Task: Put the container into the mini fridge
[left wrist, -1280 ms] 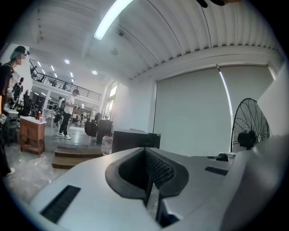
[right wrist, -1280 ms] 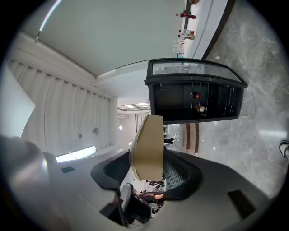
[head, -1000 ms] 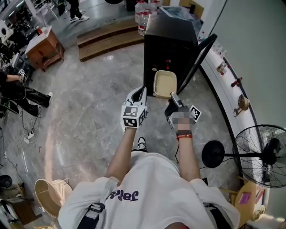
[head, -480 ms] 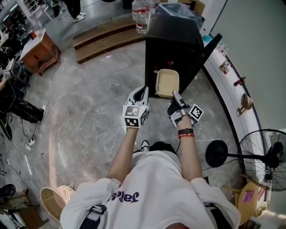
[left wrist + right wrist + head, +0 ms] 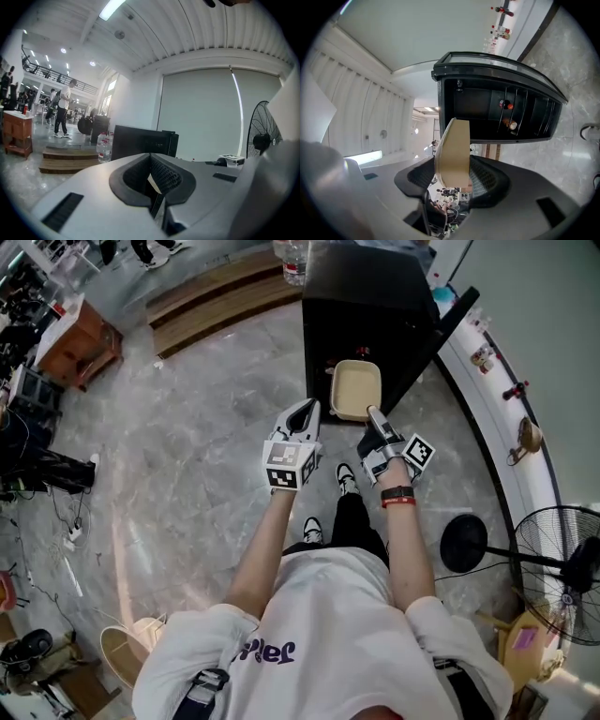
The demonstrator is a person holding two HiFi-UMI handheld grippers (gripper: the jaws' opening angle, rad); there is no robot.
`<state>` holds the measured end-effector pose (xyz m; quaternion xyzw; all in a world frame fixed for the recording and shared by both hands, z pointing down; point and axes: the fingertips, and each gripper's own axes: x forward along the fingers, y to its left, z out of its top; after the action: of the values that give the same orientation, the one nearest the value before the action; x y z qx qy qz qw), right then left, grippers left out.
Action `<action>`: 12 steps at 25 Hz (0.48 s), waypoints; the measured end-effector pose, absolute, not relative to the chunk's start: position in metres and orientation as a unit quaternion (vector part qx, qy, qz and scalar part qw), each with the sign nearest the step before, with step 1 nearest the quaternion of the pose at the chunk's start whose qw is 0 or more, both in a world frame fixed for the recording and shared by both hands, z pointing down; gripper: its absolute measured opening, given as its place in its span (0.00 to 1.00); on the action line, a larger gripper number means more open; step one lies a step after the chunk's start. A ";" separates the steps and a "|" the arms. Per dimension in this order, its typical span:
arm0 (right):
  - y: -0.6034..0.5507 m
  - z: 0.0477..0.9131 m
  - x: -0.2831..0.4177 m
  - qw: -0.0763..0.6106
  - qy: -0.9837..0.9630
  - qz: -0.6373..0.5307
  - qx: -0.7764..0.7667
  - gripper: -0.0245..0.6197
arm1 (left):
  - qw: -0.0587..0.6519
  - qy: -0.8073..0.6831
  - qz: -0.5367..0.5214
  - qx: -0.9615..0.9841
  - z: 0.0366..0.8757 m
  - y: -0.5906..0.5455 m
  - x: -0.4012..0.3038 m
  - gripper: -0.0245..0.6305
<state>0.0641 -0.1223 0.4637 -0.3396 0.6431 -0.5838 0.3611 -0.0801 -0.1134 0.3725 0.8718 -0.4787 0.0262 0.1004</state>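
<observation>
The right gripper (image 5: pixel 373 416) has its jaws set wide and clamped on the near rim of the shallow beige rectangular plastic container (image 5: pixel 356 390). In the right gripper view the container (image 5: pixel 453 150) stands edge-on between the two dark ribbed pads. The left gripper (image 5: pixel 302 416) carries nothing, and its pads (image 5: pixel 164 176) are drawn together to a narrow slit.

Over the last second both hands have travelled forward together and a little lower, and the person has stepped up behind them. The container, which hung short of the cabinet a moment ago, now sits right at the dark open front of the black box-shaped mini fridge (image 5: pixel 366 296). The fridge door (image 5: pixel 450 329) is swung out to the right. The carry looks nearly finished; what remains, by my reading, is to slide the container onto a shelf and let go.

The right forearm reaches straight out with its gripper about level and aimed into the opening. The left arm runs parallel beside it, its gripper pointing at the fridge's left side, clear of the container.
</observation>
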 end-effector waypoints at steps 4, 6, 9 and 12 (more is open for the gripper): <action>-0.150 0.478 0.069 0.343 0.650 -0.588 -0.338 0.41 | 0.105 -0.475 0.034 0.873 0.387 -0.137 -0.066 0.07; -0.160 0.486 0.072 0.337 0.647 -0.592 -0.341 0.41 | 0.104 -0.474 0.040 0.873 0.393 -0.146 -0.061 0.07; -0.174 0.498 0.075 0.333 0.644 -0.597 -0.344 0.41 | 0.104 -0.474 0.051 0.873 0.405 -0.158 -0.056 0.07; -0.186 0.513 0.081 0.331 0.639 -0.599 -0.351 0.41 | 0.112 -0.476 0.057 0.870 0.422 -0.168 -0.052 0.07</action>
<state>0.0811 -0.1859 0.5125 -0.3508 0.6389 -0.5991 0.3313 -0.0522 -0.1684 0.4218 0.8703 -0.4763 0.0566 0.1119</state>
